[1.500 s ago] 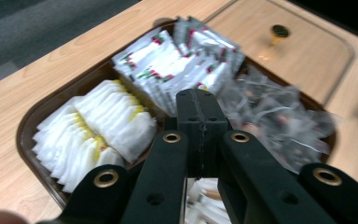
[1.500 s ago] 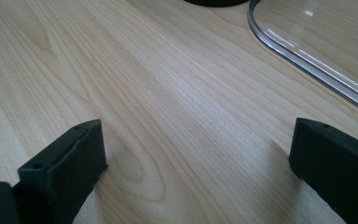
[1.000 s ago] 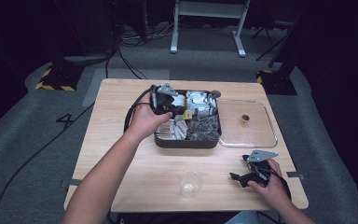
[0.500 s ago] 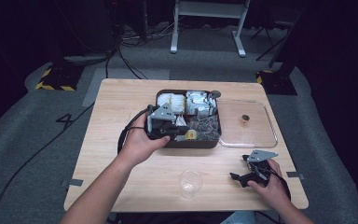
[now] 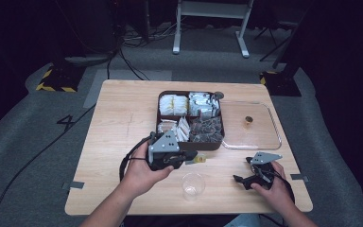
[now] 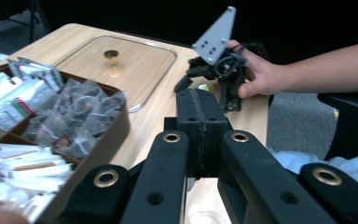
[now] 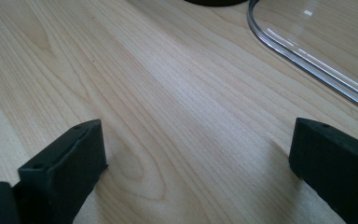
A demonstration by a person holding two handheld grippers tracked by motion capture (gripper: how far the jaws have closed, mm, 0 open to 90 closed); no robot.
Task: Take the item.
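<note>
My left gripper [image 5: 192,157] hovers just in front of the dark compartment box [image 5: 192,145], left of the table's middle. Its jaws are shut on a small yellow-tagged packet [image 5: 200,159] that sticks out at the tip. In the left gripper view the two pads [image 6: 200,112] press together. A clear plastic cup [image 5: 193,185] stands on the table just in front of this gripper. My right gripper [image 5: 240,178] rests at the front right of the table, open; in the right gripper view [image 7: 198,154] bare wood lies between its jaws.
The box holds several sachets and tea bags [image 6: 74,116] in its compartments. Its clear lid [image 5: 250,125] with a brass knob [image 5: 248,120] lies flat to the box's right. The lid's edge [image 7: 307,60] runs close ahead of the right gripper.
My left gripper has pulled back out of the box toward the front of the table, with the yellow-tagged packet in its jaws. The right gripper has stayed where it was.
</note>
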